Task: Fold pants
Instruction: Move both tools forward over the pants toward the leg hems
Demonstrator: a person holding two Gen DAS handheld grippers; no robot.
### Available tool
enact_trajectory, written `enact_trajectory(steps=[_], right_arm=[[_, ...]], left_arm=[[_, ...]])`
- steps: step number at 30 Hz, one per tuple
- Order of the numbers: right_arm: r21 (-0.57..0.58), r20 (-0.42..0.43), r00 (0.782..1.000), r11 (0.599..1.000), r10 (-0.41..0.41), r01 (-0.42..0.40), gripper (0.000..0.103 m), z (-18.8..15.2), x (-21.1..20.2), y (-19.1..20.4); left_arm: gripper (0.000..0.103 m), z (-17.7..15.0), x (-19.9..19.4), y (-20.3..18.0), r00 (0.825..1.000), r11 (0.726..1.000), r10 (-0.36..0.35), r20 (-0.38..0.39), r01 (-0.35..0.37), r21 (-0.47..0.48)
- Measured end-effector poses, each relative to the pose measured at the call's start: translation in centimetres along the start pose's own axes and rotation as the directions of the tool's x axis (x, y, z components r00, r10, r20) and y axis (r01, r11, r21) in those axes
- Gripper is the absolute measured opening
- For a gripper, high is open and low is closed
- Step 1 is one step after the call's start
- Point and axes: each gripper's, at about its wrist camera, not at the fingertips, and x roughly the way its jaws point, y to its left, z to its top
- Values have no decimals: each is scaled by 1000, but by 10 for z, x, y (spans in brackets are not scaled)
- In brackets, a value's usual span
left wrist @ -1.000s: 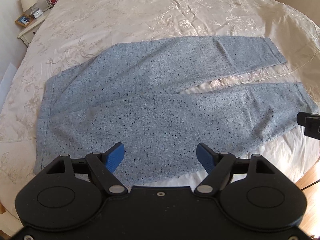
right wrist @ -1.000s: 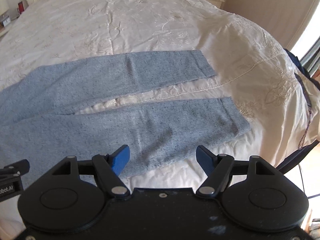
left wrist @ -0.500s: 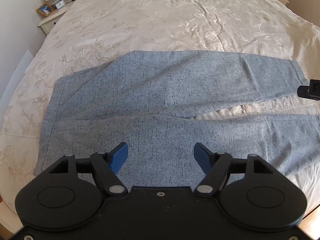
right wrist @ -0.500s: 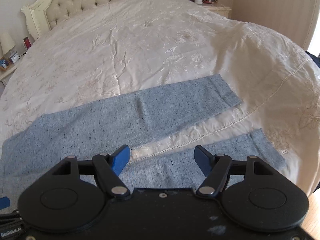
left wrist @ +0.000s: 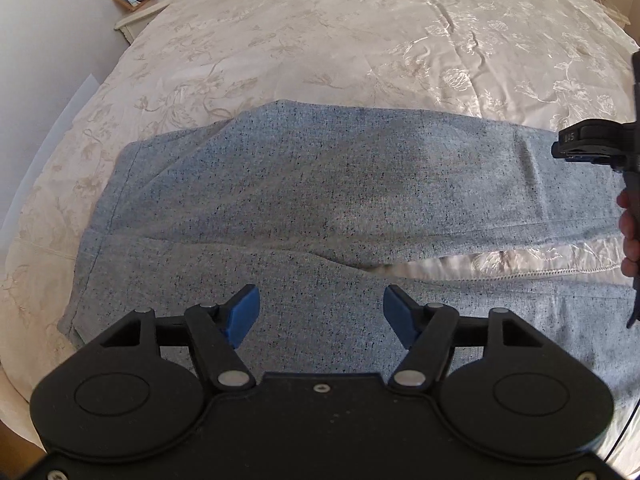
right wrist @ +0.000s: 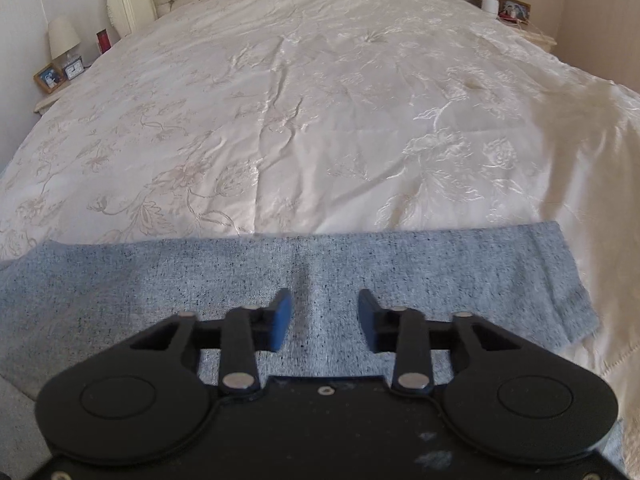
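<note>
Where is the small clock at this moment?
The clock stands on the nightstand at the far left of the right wrist view, between the lamp and the photo frame.

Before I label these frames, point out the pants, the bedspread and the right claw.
pants (left wrist: 320, 184): left wrist view, upper leg fabric.
bedspread (right wrist: 320, 100): right wrist view, bare middle.
right claw (right wrist: 324, 316): right wrist view, between fingertips.
</note>
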Motion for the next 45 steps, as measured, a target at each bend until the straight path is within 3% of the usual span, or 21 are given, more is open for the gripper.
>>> enact_trajectory(steps=[11, 19, 27, 34, 39, 41, 45], right_arm=[[-60, -101, 995, 998, 23, -29, 11, -2, 76, 5], [-127, -98, 995, 992, -2, -10, 12, -43, 53, 4], [-76, -64, 998, 997, -6, 2, 15, -26, 27, 32], [-53, -43, 998, 998, 42, -44, 15, -18, 16, 89], [-36, -61, 996, 997, 60, -62, 15, -21, 18, 122], [-33, -69, 996, 997, 63, -65, 15, -23, 18, 131], [-20, -97, 993, 997, 73, -75, 15, -28, 20, 145]], left_arm=[[70, 0, 7, 15, 996, 995, 86, -7, -86, -49], [70, 25, 41, 55, 994, 993, 110, 12, -109, -49], [70, 79, 91, 121, 987, 990, 138, 80, -135, -41], [70, 123, 160, 168, 993, 988, 80, 85, -68, -139], [67, 125, 228, 159, 995, 994, 86, -57, -89, -64], [66, 111, 222, 148, 994, 993, 113, -5, -113, -20], [64, 86, 206, 129, 993, 991, 88, 82, -96, 98]])
